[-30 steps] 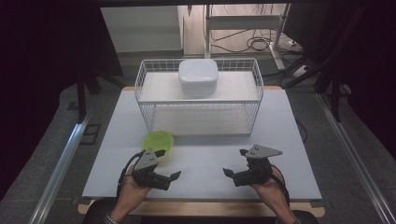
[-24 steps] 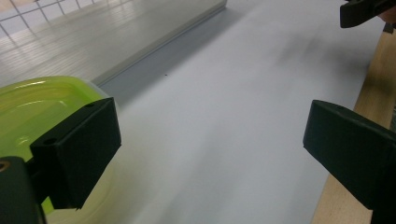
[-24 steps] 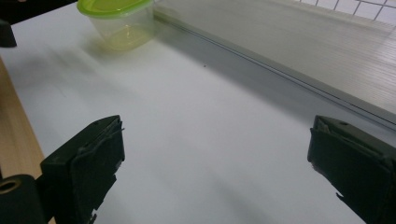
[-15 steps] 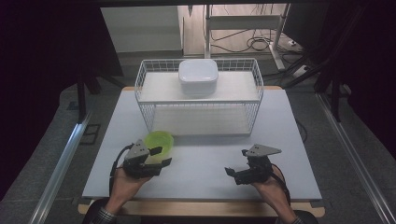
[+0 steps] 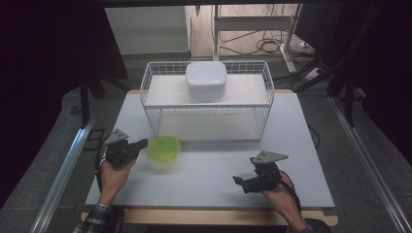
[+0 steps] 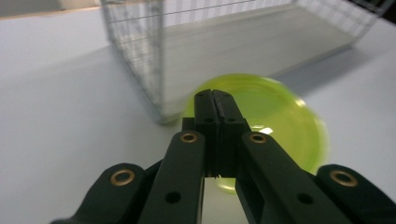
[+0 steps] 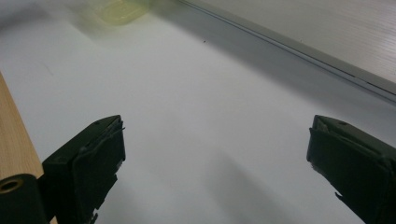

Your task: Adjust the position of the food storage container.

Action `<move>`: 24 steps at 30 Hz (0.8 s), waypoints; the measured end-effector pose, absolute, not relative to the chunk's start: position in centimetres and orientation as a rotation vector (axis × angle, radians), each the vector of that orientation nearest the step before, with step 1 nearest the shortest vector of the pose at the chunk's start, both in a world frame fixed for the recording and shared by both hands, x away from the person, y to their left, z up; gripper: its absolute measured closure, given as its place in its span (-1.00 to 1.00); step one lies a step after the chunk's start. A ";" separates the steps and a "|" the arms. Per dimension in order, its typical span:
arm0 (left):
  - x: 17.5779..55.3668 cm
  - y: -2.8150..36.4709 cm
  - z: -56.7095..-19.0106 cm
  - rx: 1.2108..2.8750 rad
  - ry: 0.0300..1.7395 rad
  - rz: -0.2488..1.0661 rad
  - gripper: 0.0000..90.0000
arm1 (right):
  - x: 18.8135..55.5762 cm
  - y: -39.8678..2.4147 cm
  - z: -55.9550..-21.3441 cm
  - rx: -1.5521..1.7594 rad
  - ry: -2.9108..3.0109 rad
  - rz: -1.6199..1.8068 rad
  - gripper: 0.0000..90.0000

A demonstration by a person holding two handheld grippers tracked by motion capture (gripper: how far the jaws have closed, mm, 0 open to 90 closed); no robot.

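Note:
A lime-green bowl (image 5: 164, 149) sits on the white table, just in front of the wire basket's left corner. My left gripper (image 5: 142, 143) lies level at the bowl's left rim and points right at it. Its jaws have just been closing, and in the left gripper view the left gripper (image 6: 215, 94) has its pads pressed together with nothing visible between them. The bowl (image 6: 280, 116) lies behind and under the tips. My right gripper (image 5: 239, 179) rests near the table's front right, open over bare table. In the right gripper view the right gripper (image 7: 215, 154) is spread wide.
A white wire basket (image 5: 206, 104) stands across the back middle of the table (image 5: 301, 145), with a white square lidded container (image 5: 206, 80) on its upper level. A wooden strip edges the table's front. Metal rails run along the floor on both sides.
My left hand has moved from the table's front up and to the left, ending beside the bowl's left rim, and its jaws have gone from wide apart to shut. The right hand has stayed put.

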State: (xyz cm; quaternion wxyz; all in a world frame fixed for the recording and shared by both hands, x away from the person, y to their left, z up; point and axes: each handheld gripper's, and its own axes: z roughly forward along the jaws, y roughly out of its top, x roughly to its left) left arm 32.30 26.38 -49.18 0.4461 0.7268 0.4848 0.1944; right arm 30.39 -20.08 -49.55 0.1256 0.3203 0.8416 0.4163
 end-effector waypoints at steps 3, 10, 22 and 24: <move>33.3 26.4 -49.8 1.812 1.236 0.491 1.00 | 30.4 -20.1 -49.6 0.938 2.455 1.209 -0.89; 35.1 26.1 -50.7 1.848 1.270 0.523 1.00 | 30.5 -20.0 -49.8 0.944 2.463 1.189 -0.89; 35.5 25.1 -51.4 1.887 1.278 0.486 1.00 | 30.5 -19.9 -50.0 0.946 2.476 1.170 -0.88; 35.5 25.0 -51.4 1.882 1.283 0.480 1.00 | 30.5 -19.9 -50.1 0.948 2.481 1.164 -0.88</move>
